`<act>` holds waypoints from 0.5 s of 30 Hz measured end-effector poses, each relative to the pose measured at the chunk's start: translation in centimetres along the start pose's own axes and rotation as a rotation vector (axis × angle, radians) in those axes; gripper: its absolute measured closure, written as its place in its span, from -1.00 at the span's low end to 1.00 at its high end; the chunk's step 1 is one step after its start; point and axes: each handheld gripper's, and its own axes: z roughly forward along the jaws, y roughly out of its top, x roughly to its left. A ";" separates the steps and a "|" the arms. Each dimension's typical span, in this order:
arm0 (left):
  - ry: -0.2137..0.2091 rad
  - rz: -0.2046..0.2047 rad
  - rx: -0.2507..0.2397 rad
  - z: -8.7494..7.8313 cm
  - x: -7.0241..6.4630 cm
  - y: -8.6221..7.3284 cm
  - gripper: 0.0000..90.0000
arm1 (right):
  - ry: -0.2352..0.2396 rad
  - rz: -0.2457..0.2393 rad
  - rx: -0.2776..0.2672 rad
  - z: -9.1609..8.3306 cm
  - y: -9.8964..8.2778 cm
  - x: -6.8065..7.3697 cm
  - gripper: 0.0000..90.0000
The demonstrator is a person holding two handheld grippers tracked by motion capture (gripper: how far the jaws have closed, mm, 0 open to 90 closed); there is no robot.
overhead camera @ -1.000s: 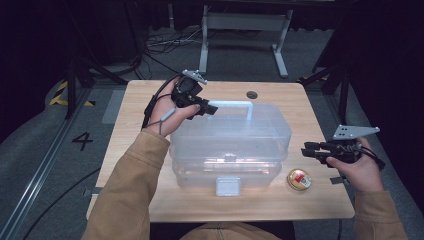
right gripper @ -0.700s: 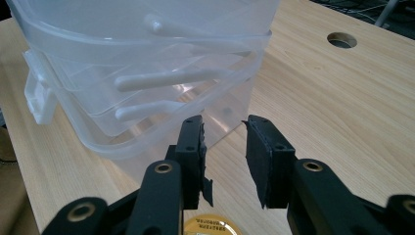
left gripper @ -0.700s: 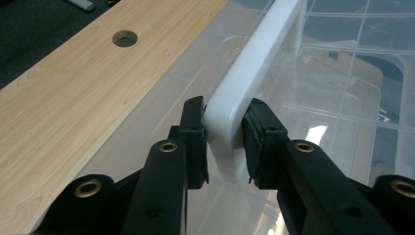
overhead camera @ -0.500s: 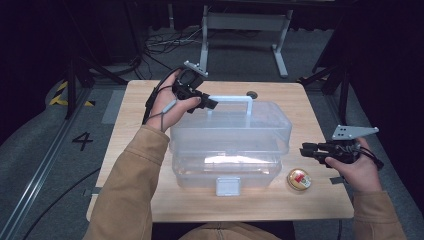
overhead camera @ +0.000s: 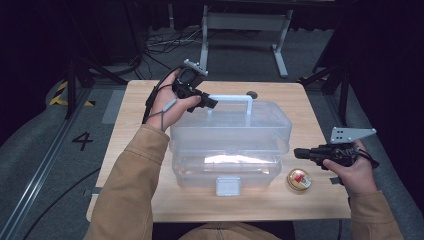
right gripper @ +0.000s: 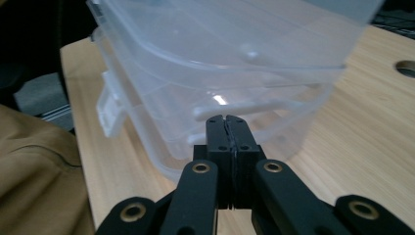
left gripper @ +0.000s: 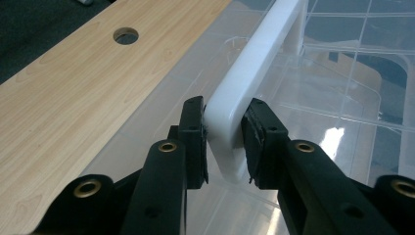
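Fingers of the left gripper [left gripper: 224, 142] are clamped on the near end of the white plastic carry handle [left gripper: 254, 78] of the clear plastic lidded storage box [overhead camera: 230, 145]; in the left gripper view both pads press the handle's flanks just above its bend. Handle's long axis runs straight away from those jaws, along the lid top, parallel to the far table edge as the high view shows it [overhead camera: 227, 98]. Lid sits lifted and skewed above the box's lower half, a gap open along the front; the box stands mid-table on the light wooden table [overhead camera: 130, 150].

Right gripper [right gripper: 226, 122]: jaws have just been closing and now meet flat, nothing between them. Held off the box's right end [overhead camera: 300, 151], apart from it, pointing at the gap under the raised lid. Left hand is the nearer one; it already has the handle. Judgement: any further lift or swing of the lid turns on that handle grip, pulling across the handle's axis.

Small round gold-rimmed tin with a red-and-white top [overhead camera: 299, 179] lies on the table just right of the box's front corner, below the right gripper. Its printing is too small to read. White front latch [overhead camera: 228, 185] bears no legible mark. Floor at left shows a painted number "4" [overhead camera: 82, 140].
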 end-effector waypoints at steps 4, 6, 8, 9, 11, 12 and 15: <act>-0.001 -0.002 0.000 0.0 0.0 0.0 0.60 | 0.050 -0.019 -0.011 0.9 0.0 0.3 1.00; -0.002 -0.001 0.000 0.0 0.0 0.0 0.60 | 0.093 -0.024 -0.045 1.4 0.0 0.4 1.00; -0.003 -0.001 0.000 0.0 0.0 0.0 0.60 | 0.128 -0.023 -0.076 2.0 -0.2 0.3 1.00; -0.003 -0.001 -0.001 0.0 0.1 0.0 0.60 | 0.129 -0.023 -0.079 2.2 -0.3 0.3 1.00; -0.003 -0.001 -0.001 0.0 0.1 0.0 0.60 | 0.130 -0.022 -0.095 2.6 -0.5 0.2 1.00; -0.003 -0.002 -0.001 0.0 0.1 0.0 0.60 | 0.132 -0.023 -0.109 2.7 -0.5 0.2 1.00; -0.004 -0.003 -0.002 0.0 0.1 0.0 0.60 | 0.129 -0.024 -0.134 2.9 -0.5 0.3 1.00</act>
